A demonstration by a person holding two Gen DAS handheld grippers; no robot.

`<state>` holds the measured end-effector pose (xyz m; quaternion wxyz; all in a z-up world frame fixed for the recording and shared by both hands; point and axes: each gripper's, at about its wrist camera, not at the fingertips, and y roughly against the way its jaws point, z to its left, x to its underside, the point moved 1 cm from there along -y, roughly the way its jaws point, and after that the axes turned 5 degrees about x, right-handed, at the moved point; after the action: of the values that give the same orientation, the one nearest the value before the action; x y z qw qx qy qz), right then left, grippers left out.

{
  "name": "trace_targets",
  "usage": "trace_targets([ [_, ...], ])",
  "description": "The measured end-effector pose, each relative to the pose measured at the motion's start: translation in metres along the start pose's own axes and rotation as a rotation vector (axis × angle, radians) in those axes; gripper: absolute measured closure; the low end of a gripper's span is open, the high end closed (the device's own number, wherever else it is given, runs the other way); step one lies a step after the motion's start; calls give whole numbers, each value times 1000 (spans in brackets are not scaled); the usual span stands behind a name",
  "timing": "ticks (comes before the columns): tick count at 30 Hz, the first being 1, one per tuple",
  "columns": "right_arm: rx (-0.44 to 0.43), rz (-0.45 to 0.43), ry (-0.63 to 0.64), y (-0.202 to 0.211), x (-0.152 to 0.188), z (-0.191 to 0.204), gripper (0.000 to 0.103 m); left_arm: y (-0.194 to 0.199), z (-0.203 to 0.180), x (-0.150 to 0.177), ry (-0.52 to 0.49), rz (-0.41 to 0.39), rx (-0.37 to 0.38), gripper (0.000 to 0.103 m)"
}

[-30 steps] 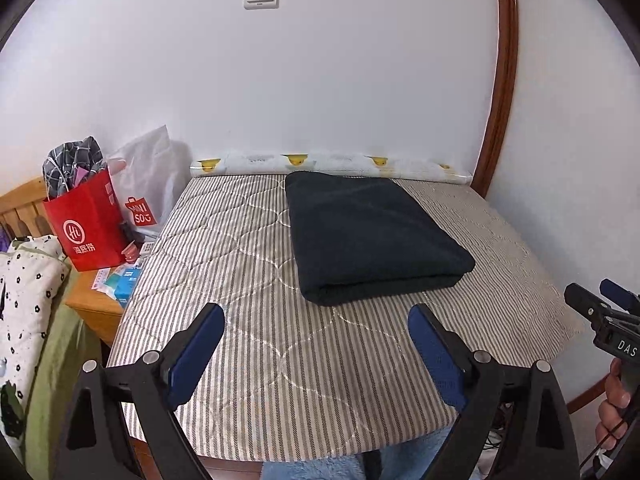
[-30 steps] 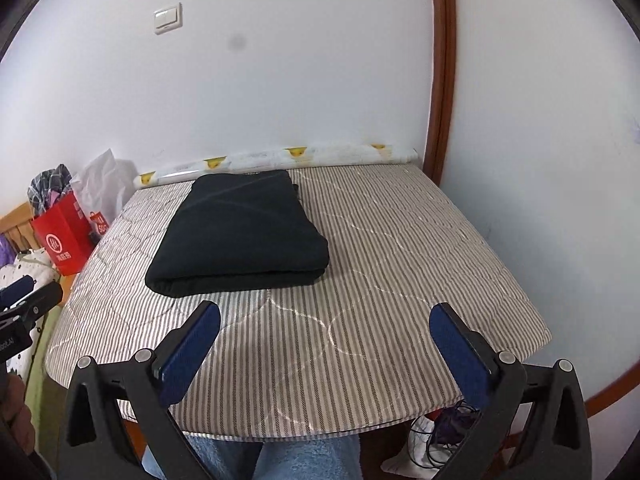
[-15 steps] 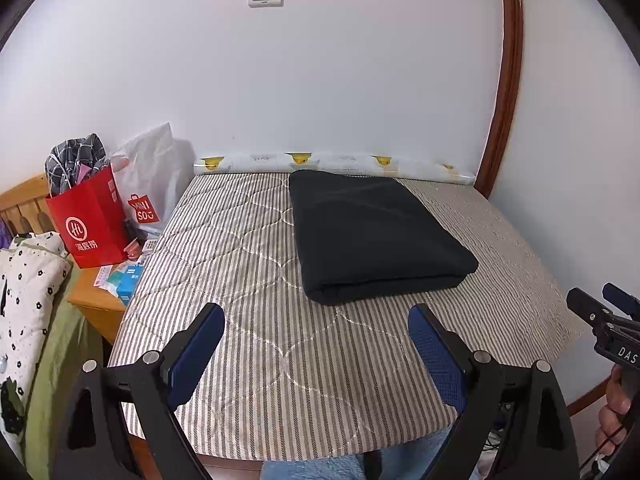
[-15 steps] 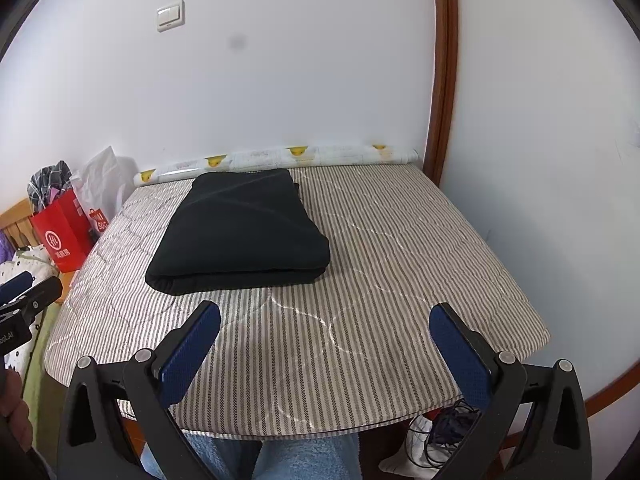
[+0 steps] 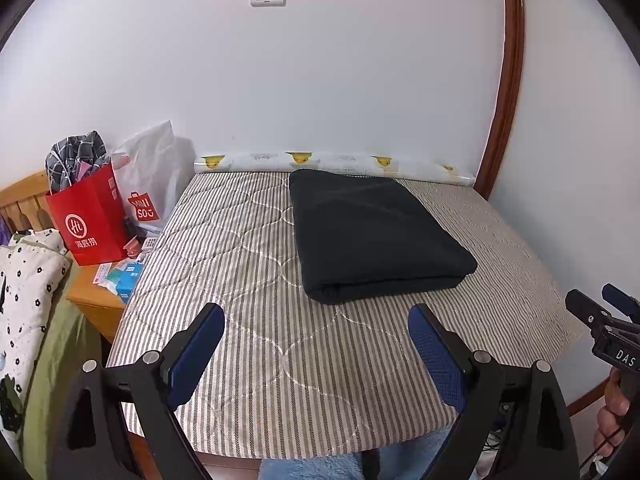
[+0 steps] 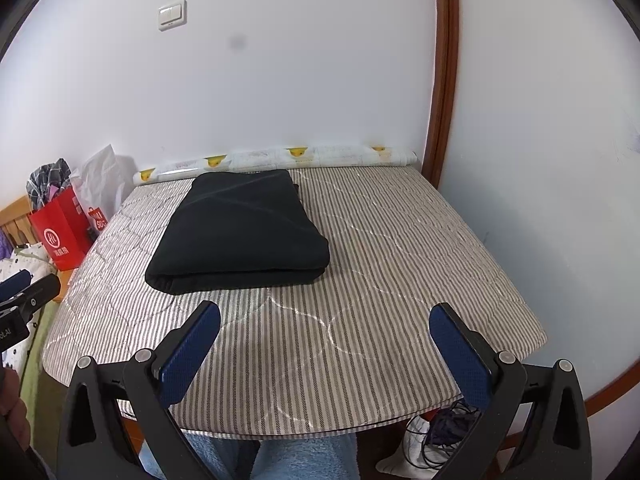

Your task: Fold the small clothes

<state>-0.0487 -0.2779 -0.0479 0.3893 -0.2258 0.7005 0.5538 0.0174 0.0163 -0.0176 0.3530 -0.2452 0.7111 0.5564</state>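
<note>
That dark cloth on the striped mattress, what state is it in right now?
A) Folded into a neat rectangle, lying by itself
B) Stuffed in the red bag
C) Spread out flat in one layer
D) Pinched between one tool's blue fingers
A: the dark cloth lies as a layered rectangle on the striped mattress, its folded edge toward the camera, while the left gripper and right gripper are open and apart from it.

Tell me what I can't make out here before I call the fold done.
- Underside and inner layers of the black folded garment: hidden in both views by its own top layer, so its type is unclear.
- Right tongs seen from the left wrist view: cut off by the frame's right edge.
- Red bag contents: mostly hidden by its wall; only plaid fabric shows.
- Small items beside it: too small to identify.
</note>
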Motion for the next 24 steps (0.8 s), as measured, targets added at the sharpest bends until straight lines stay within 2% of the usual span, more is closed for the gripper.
trace_targets([
  [24,-2,-3,-4,1,-1,-4,0,1,2,0,2,-7,-5,10],
])
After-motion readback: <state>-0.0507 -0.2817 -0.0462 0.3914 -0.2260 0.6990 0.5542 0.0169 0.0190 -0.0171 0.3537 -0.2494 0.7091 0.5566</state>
